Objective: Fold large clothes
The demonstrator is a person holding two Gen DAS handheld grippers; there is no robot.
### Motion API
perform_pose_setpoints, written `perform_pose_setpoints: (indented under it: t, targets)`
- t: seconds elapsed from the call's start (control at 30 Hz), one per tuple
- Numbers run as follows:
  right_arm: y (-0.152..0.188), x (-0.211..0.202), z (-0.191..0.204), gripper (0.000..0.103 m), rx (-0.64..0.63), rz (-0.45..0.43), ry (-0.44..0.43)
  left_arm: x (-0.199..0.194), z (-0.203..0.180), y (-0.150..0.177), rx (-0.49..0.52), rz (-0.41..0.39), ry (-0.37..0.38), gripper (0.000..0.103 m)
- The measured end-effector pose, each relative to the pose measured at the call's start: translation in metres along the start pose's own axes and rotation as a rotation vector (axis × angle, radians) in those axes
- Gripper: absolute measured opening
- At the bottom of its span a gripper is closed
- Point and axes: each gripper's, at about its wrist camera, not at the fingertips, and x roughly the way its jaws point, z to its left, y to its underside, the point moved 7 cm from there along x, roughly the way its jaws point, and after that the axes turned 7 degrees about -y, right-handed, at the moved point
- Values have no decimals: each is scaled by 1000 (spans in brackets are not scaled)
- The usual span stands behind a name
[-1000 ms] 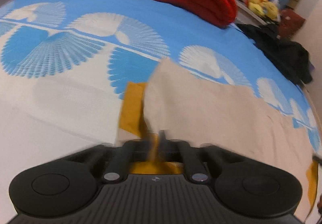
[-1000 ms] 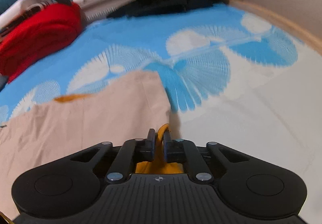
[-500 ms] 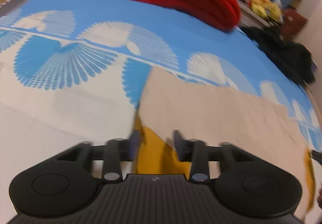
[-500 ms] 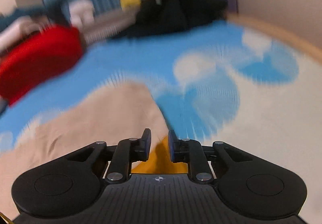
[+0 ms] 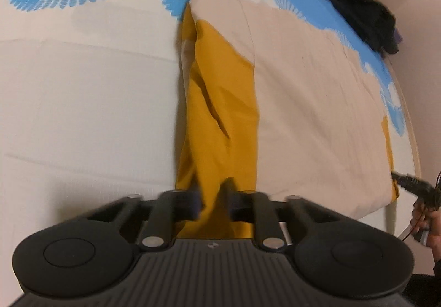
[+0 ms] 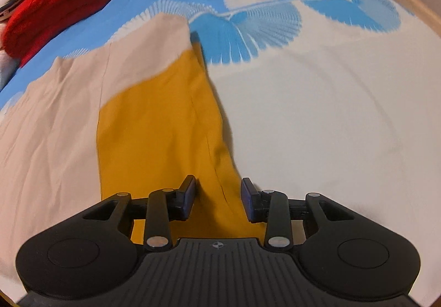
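The jaws of the left gripper (image 5: 213,201) are closing, their pads pinching a raised fold of mustard-yellow cloth (image 5: 220,119) at its near end, though motion blur softens the tips. The jaws of the right gripper (image 6: 219,198) are opening — they stand apart over the same cloth (image 6: 160,125), which lies under the gap without either pad pressing on it.

The cloth is a large two-tone piece, yellow on one face and beige (image 5: 311,103) on the other, spread flat across the bed. In the left wrist view a yellow band runs from far to near along its left edge, bunched and creased, with the beige face stretching off to the right. In the right wrist view the yellow band lies along the right edge, with beige (image 6: 49,119) to the left.

Beneath it is a bedsheet (image 6: 317,114), white near and blue with white fan shapes farther off. A folded red blanket (image 6: 58,1) sits at the far left of the right wrist view, dark clothes (image 5: 366,15) are heaped at the far right of the left one, and a hand (image 5: 425,220) shows at that view's right edge.
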Motion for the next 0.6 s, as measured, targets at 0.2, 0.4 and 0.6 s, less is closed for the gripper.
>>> perform_pose_setpoints:
  t: [0.2, 0.4, 0.6]
  targets:
    - [-3, -54, -1, 0, 109, -142, -116, -55, -1, -8, -88, -152, 102, 4]
    - [28, -27, -13, 5, 127, 20, -16, -8, 28, 20, -110, 50, -143, 32]
    - [22, -27, -10, 31, 83, -31, -19, -18, 37, -7, -193, -88, -32, 77]
